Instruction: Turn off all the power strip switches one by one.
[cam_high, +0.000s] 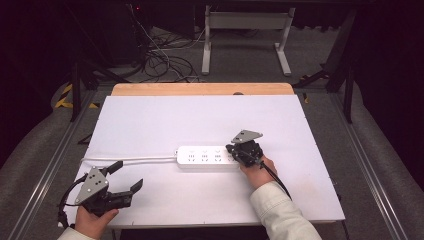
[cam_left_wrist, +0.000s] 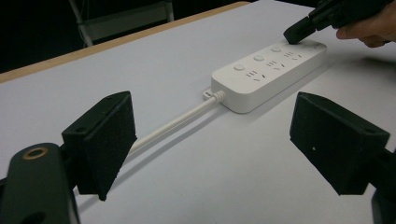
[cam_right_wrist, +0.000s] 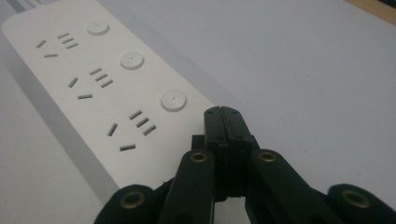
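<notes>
Overhead, a white table (cam_high: 150, 120) on grey floor bears a power strip (cam_high: 205, 156); right claw (cam_high: 239, 152) together, left claw (cam_high: 127, 177) apart.

Even overhead light leaves the white table (cam_high: 150, 120) bright against a dark room; soft shadows lie beneath the jaws, whose near parts blur.

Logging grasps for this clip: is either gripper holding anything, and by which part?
Nothing is held. The right gripper is shut, its tips down on the power strip's end. The left gripper is open above the table.
</notes>
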